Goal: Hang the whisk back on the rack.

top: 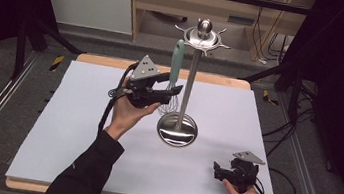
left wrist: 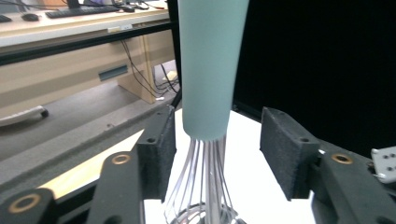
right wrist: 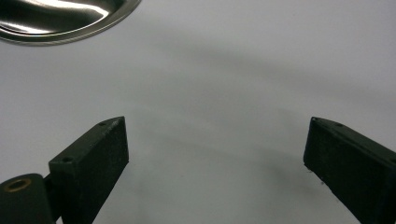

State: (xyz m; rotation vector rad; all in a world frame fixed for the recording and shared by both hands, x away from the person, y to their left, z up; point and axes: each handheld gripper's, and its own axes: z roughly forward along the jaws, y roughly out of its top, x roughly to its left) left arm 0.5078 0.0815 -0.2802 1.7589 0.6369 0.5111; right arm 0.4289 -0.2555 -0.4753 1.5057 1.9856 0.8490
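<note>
A whisk [top: 177, 62] with a pale green handle [left wrist: 210, 65] and wire loops hangs upright from a hook at the top of a steel utensil stand [top: 192, 74]. My left gripper [top: 168, 89] is raised beside the stand, and its jaws stand on either side of the handle's lower end. In the left gripper view a gap shows between each pad and the whisk, so the left gripper [left wrist: 217, 149] is open. My right gripper [top: 218, 171] rests low at the table's front right. Its jaws stand wide over the bare mat, so the right gripper [right wrist: 215, 149] is open.
The stand's round steel base [top: 177, 129] sits mid-table on a white mat [top: 80, 130], and its rim [right wrist: 60, 21] lies just ahead of the right gripper. Black frame rails run along both table sides. A wooden bench stands behind the table.
</note>
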